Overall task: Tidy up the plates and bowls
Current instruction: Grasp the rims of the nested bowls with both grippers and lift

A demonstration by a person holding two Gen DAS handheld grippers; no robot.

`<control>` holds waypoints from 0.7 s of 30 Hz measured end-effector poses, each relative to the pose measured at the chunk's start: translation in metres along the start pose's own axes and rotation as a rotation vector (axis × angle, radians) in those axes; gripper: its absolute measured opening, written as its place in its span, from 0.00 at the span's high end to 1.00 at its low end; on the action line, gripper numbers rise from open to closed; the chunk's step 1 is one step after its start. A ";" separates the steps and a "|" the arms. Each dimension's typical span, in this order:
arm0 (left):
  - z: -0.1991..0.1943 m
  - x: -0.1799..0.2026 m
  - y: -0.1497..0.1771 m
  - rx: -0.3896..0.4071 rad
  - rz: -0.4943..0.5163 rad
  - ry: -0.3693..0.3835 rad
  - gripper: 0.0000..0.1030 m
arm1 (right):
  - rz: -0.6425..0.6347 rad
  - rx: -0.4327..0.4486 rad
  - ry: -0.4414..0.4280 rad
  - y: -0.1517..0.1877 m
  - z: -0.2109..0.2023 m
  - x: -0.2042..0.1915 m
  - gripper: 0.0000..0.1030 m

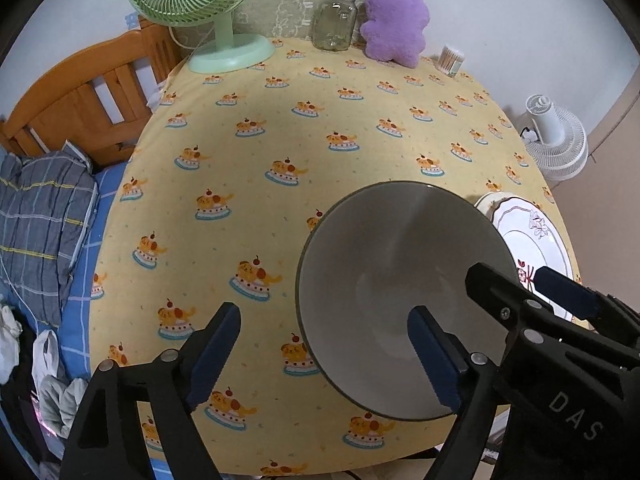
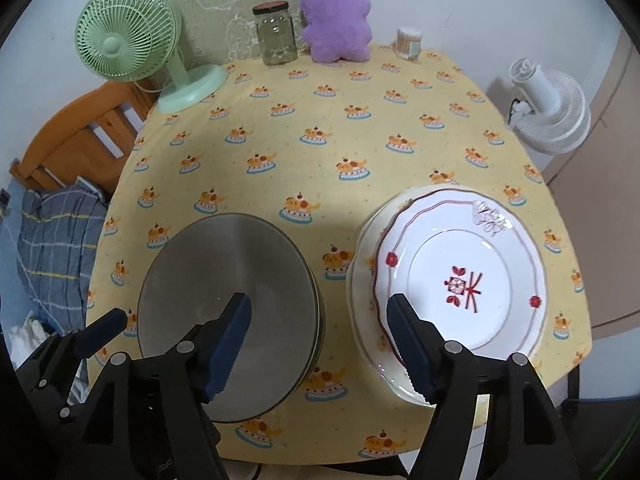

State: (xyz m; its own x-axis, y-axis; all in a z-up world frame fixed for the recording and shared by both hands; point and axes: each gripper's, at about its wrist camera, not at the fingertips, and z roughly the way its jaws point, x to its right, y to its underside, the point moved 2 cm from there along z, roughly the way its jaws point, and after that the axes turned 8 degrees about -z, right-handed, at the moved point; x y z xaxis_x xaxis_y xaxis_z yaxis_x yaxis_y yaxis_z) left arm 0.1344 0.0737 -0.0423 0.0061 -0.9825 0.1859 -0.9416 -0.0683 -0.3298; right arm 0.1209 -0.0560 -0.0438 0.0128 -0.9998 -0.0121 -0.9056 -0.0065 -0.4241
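A grey bowl (image 1: 400,280) sits on the yellow tablecloth (image 1: 280,120) near the front edge; in the right wrist view it (image 2: 224,280) appears stacked on another bowl. To its right lies a stack of white plates (image 2: 460,272) with red flower marks, also seen in the left wrist view (image 1: 532,248). My left gripper (image 1: 324,356) is open and empty, its right finger over the bowl's near rim. My right gripper (image 2: 320,344) is open and empty, above the gap between bowl and plates. It also shows in the left wrist view (image 1: 532,284).
At the table's back stand a green fan (image 2: 128,48), a glass jar (image 2: 276,36), a purple plush toy (image 2: 336,20) and a cotton swab tub (image 2: 409,42). A wooden bed frame (image 1: 80,96) with bedding is left; a white fan (image 2: 548,108) is right.
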 end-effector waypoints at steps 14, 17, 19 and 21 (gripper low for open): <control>0.023 0.013 0.001 -0.035 -0.044 -0.085 0.16 | 0.014 -0.076 -0.160 -0.005 0.046 0.012 0.40; 0.027 0.013 0.001 -0.047 -0.067 -0.092 0.16 | 0.020 -0.093 -0.180 -0.007 0.055 0.015 0.48; 0.028 0.013 0.002 -0.047 -0.085 -0.103 0.16 | 0.020 -0.108 -0.203 -0.008 0.061 0.017 0.51; 0.031 0.014 0.002 -0.052 -0.093 -0.108 0.16 | 0.012 -0.109 -0.231 -0.009 0.064 0.017 0.53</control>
State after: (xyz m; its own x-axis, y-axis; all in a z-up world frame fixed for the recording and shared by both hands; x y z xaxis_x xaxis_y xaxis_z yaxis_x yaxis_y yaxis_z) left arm 0.1431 0.0548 -0.0697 0.1279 -0.9855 0.1117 -0.9515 -0.1537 -0.2664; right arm 0.1567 -0.0721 -0.0982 0.0871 -0.9697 -0.2281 -0.9465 -0.0092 -0.3225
